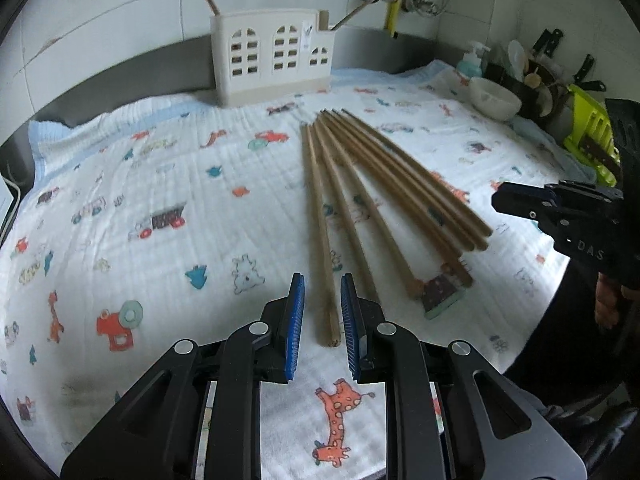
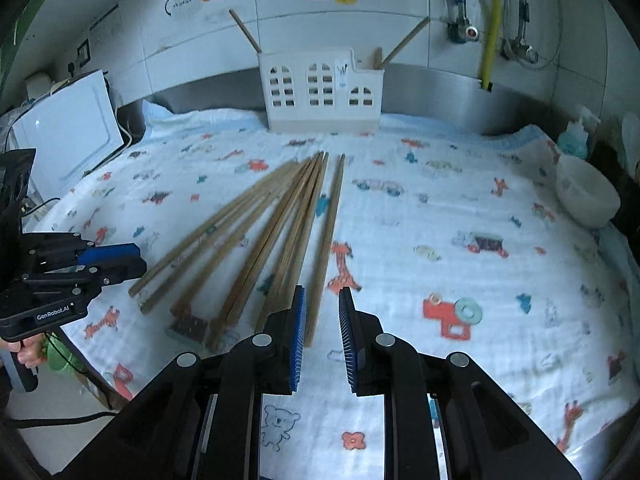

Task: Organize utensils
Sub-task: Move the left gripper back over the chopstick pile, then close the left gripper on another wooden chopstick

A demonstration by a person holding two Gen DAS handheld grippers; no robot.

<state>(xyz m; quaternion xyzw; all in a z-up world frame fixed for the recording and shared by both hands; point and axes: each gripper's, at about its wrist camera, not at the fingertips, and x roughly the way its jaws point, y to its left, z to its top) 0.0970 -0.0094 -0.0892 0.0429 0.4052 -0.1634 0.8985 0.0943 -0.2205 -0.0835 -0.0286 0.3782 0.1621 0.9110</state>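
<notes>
Several wooden chopsticks (image 1: 384,184) lie fanned on a printed white cloth (image 1: 160,184); they also show in the right wrist view (image 2: 280,224). A white utensil holder (image 1: 274,62) stands at the back, also in the right wrist view (image 2: 322,90), with two chopsticks standing in it. My left gripper (image 1: 322,294) is open, its jaws either side of the near end of the leftmost chopstick (image 1: 320,232). My right gripper (image 2: 322,304) is open, its jaws around the near end of the rightmost chopstick (image 2: 328,236). Neither touches a stick.
A white bowl (image 1: 494,98) sits at the cloth's right edge, with a soap bottle (image 1: 472,60), knives and a green rack (image 1: 592,132) behind. A white appliance (image 2: 68,132) stands at the left. Pipes and a yellow hose (image 2: 492,20) run down the tiled wall.
</notes>
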